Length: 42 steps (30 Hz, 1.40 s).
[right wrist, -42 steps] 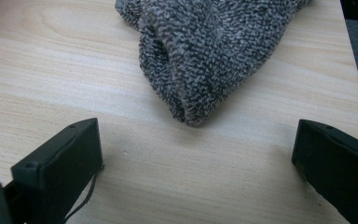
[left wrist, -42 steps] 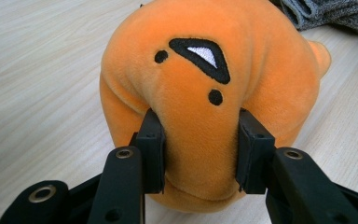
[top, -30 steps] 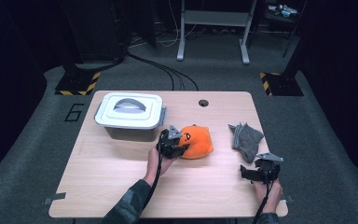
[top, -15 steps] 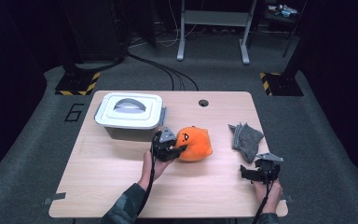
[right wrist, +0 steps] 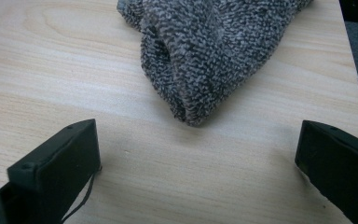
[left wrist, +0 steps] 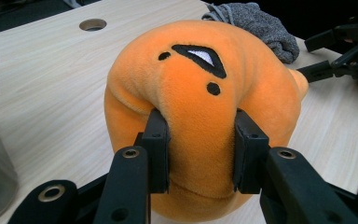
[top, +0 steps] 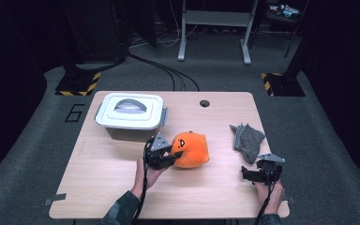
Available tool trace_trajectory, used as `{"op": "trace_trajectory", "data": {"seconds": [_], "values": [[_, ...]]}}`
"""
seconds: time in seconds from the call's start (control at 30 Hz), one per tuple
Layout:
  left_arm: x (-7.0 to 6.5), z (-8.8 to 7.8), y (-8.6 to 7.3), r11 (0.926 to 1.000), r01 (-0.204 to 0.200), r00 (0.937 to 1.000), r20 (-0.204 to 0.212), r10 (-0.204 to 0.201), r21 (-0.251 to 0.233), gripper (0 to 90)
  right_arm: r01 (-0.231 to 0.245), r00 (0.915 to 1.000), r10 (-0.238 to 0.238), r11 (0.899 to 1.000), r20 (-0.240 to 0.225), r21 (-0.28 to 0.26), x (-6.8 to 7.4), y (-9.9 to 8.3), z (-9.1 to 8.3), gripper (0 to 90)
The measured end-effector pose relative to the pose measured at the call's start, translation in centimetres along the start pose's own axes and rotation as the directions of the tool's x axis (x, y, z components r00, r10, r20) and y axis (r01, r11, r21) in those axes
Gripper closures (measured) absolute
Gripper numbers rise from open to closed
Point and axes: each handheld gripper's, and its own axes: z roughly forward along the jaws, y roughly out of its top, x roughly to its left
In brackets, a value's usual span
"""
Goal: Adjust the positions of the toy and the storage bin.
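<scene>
An orange plush toy [top: 191, 149] with a black-and-white eye patch sits at the middle of the table. My left gripper [top: 168, 153] is shut on its left side; in the left gripper view both pads [left wrist: 157, 149] dent the orange plush toy [left wrist: 200, 88]. A grey knitted cloth [top: 247, 139] lies crumpled at the right. My right gripper [top: 257, 173] stands open near the table's front right, just short of the cloth. In the right gripper view the grey cloth [right wrist: 209, 51] lies ahead of the wide-apart jaws of my right gripper [right wrist: 196, 163], with bare wood between them.
A white lidded box [top: 129, 114] with a grey handle stands at the back left, close behind the left gripper. A cable hole [top: 204, 103] is in the wooden table [top: 103, 187] near its far edge. Dark floor and stands surround the table.
My left gripper has moved a little toward the far side and up with the plush toy in it, nearer the white box. The right gripper has stayed in place.
</scene>
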Motion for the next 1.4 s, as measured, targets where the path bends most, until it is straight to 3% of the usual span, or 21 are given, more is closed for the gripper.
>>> {"op": "trace_trajectory", "data": {"seconds": [0.57,1.27,1.4], "values": [[0.6,-2.9,-2.1,1.0000,0.004,1.0000,-0.003,-0.004,-0.009,63.7,-0.001,1.0000,0.001,1.000,0.003,0.002,0.1,0.0,0.1,0.0],[1.2,-6.4,-4.7,0.9999,0.006,0.9973,-0.073,-0.006,-0.009,63.1,-0.003,1.0000,0.003,1.000,0.001,0.002,0.1,0.0,0.1,0.0],[1.5,-7.2,-5.3,0.9996,0.022,0.9955,-0.092,-0.023,-0.016,63.0,-0.003,1.0000,0.003,1.000,0.000,0.000,0.0,0.0,0.1,0.0]]}}
